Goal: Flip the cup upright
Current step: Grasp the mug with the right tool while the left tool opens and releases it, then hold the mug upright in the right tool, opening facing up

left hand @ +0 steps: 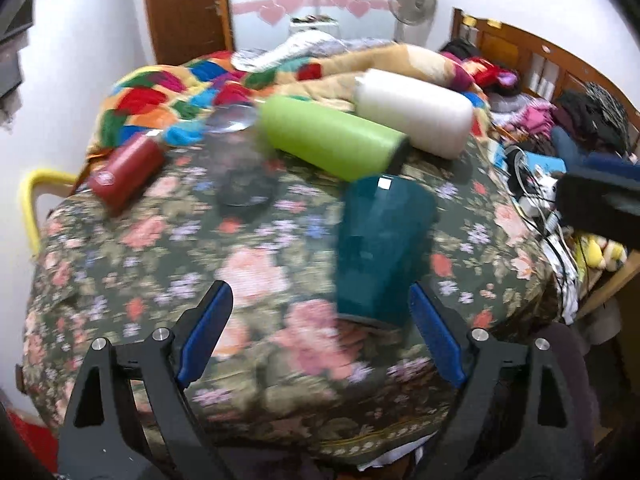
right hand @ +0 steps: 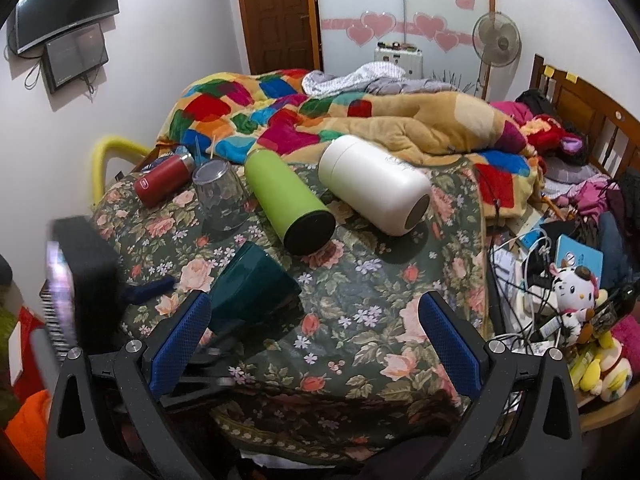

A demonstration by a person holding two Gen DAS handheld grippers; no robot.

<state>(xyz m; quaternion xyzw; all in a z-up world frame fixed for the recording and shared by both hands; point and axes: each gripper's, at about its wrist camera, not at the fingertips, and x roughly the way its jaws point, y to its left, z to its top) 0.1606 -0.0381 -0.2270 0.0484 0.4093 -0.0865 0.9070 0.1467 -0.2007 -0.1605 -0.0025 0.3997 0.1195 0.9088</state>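
A teal cup [left hand: 380,252] stands mouth-down on the floral bedspread [left hand: 160,248], with a white sticker on its base. My left gripper [left hand: 320,304] is open, its blue pads [left hand: 436,344] wide apart, the cup just ahead between them and nearer the right pad. In the right wrist view the teal cup [right hand: 252,284] leans at the left, and the left gripper [right hand: 156,288] shows beside it. My right gripper [right hand: 316,312] is open and empty above the bedspread, right of the cup.
A green bottle [right hand: 288,200], a white canister [right hand: 376,188], a red flask [right hand: 164,180] and a clear upturned glass [right hand: 222,196] lie behind the cup. A colourful blanket [right hand: 320,120] is heaped beyond. Cables and toys [right hand: 568,300] crowd the right side.
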